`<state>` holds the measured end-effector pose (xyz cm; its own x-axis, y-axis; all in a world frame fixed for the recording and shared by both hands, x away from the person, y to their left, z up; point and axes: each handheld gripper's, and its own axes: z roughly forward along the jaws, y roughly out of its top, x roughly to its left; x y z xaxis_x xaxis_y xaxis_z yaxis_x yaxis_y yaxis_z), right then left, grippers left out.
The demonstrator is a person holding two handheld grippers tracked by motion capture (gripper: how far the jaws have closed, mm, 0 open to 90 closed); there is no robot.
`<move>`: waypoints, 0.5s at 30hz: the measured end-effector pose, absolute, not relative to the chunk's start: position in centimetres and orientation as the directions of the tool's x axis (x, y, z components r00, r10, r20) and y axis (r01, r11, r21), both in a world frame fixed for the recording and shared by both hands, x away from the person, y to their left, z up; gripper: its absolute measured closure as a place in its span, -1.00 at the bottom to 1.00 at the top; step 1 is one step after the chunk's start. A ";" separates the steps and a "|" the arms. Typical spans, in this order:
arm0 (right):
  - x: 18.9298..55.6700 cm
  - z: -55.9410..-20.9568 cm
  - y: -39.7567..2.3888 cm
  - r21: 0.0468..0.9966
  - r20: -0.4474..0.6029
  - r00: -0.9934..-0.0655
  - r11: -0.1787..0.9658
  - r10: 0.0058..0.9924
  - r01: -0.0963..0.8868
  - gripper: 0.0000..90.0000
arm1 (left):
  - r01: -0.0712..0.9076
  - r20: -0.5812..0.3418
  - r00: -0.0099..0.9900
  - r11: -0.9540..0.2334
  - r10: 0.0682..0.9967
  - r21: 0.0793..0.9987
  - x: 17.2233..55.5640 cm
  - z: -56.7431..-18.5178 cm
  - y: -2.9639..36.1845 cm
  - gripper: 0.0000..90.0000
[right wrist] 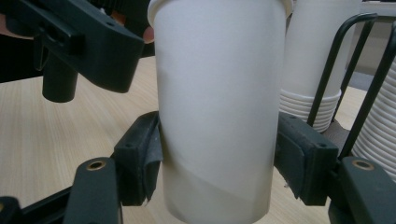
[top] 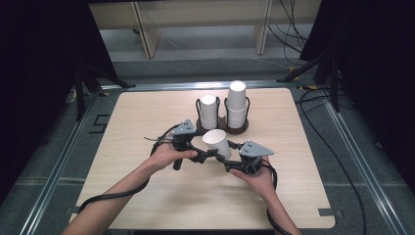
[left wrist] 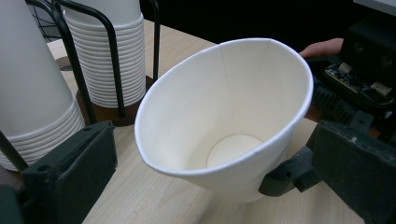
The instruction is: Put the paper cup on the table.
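A person's two forearms come in from the bottom edge of the high view, each hand holding black tongs over a light wooden counter (top: pixel 147 196). The right tongs (top: pixel 226 157) pinch a single white paper cup (top: pixel 217 142) by its lower body; in the right gripper view the two pads press against the cup's sides, one on each side, and the cup's base hangs just above the counter. The cup's rim is cut off at the top of that view. The left tongs (top: pixel 201 155) reach toward the same cup from the other side; in the left gripper view their jaws stand spread, one at each lower corner, with the cup (left wrist: pixel 224 116) tilted between them, its open mouth facing the camera and its inside empty. Whether either left pad touches the cup is hard to make out. Behind the held cup, near the far edge of the counter, stands a dark wire holder (top: pixel 221 125) with two bays on a round brown base. Each bay carries one stack of nested white cups: the left stack (top: pixel 209 111) is shorter, the right stack (top: pixel 237 104) taller. The number of cups in each stack cannot be counted from above; close up, many rims lie packed together. The person's elbows and body are out of frame, and cables trail from both tongs.
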<state>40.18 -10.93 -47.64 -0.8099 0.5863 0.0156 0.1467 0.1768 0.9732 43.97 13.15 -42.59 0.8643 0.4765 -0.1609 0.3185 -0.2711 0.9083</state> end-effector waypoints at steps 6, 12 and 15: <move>40.2 -47.6 -10.7 0.974 -0.005 -0.809 0.185 0.587 0.128 -0.19 | 0.336 -0.183 0.861 -0.259 0.474 0.906 44.2 -42.7 13.0 -1.00; 40.2 -47.5 -10.6 0.974 -0.013 -0.815 0.190 0.580 0.120 -0.19 | 0.339 -0.190 0.863 -0.256 0.469 0.905 44.2 -42.7 12.9 -1.00; 40.1 -47.5 -10.5 0.973 -0.008 -0.813 0.190 0.582 0.127 -0.19 | 0.344 -0.197 0.861 -0.251 0.469 0.905 44.3 -42.8 12.8 -1.00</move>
<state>40.09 -10.54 -47.48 -0.8132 0.5819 -0.0077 0.1269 0.1903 0.9735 44.26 12.78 -42.79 0.8609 0.4689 -0.1974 0.3443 -0.2515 0.9045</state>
